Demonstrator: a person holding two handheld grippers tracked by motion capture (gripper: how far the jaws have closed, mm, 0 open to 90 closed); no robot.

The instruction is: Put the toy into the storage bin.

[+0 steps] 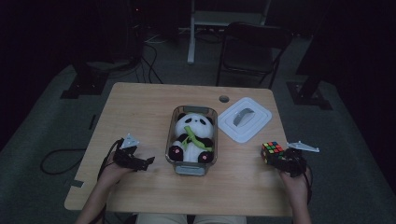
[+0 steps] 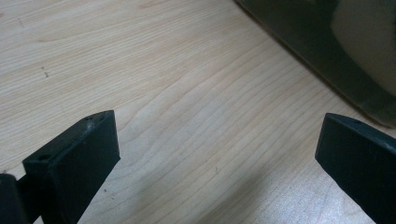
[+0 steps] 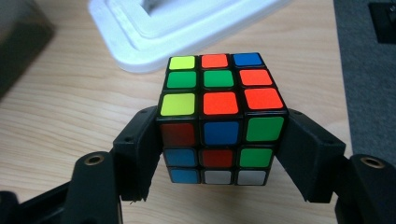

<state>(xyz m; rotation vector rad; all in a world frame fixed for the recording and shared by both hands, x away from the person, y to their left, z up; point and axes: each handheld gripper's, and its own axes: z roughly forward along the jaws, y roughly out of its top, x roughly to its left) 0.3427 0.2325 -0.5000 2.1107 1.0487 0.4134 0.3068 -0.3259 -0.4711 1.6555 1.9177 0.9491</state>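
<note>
Right hand-held gripper (image 3: 219, 154): at the lower right of the high view, near the counter's (image 1: 140, 107) right edge. Its jaws are closed against the two side faces of a puzzle cube (image 3: 222, 116), pads pressing on the lower half; the cube is held. In the right gripper view the cube's top face shows yellow, orange, blue and green stickers. Whether the cube rests on the wood or sits just above it cannot be told.

Left hand-held gripper (image 1: 135, 159): at the lower left of the high view, just beside the container's left side. Its jaws stand wide apart with bare wood between them, gripping nothing.

Centre of the frame: a clear rectangular container (image 1: 173, 122), open at the top. A plush panda (image 1: 194, 137) lies inside, filling most of it, with a green piece across its chest.

Upper right of the container: a white lid (image 1: 257, 122), lying flat on the counter, apart from the container and beyond the cube.
</note>
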